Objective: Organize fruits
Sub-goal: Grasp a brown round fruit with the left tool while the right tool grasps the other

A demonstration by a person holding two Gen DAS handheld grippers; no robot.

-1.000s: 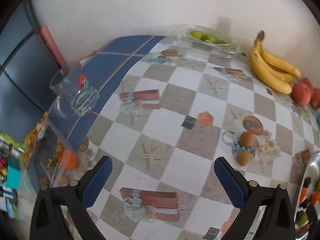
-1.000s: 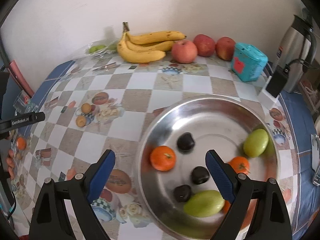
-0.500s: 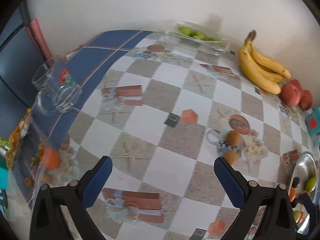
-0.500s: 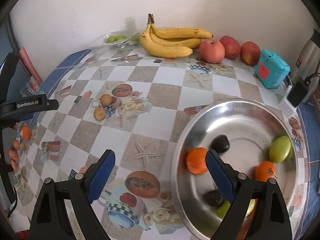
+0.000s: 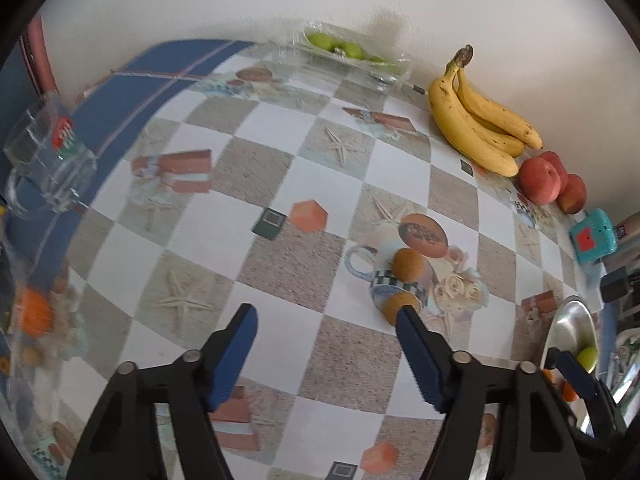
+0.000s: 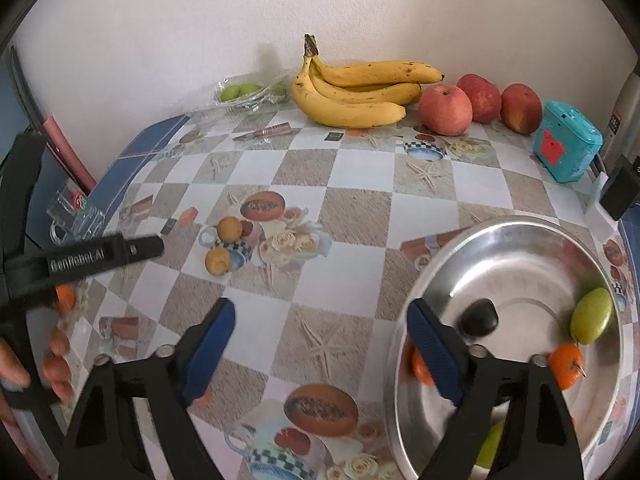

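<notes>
Right wrist: both tongs [image 6: 316,324] [image 5: 326,318] gape empty; shiny round steel bowl [image 6: 516,236] holds smooth fruit.

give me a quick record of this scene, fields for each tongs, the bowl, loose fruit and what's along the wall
left tongs: open, empty, above the tablecloth
right tongs: open, empty, by the bowl's left rim
metal bowl: holds a dark fruit, green fruit, oranges
loose fruit: two small brown fruits on the tablecloth
along wall: bananas, three apples, green fruit in a clear pack
other: teal box, glass mug
</notes>
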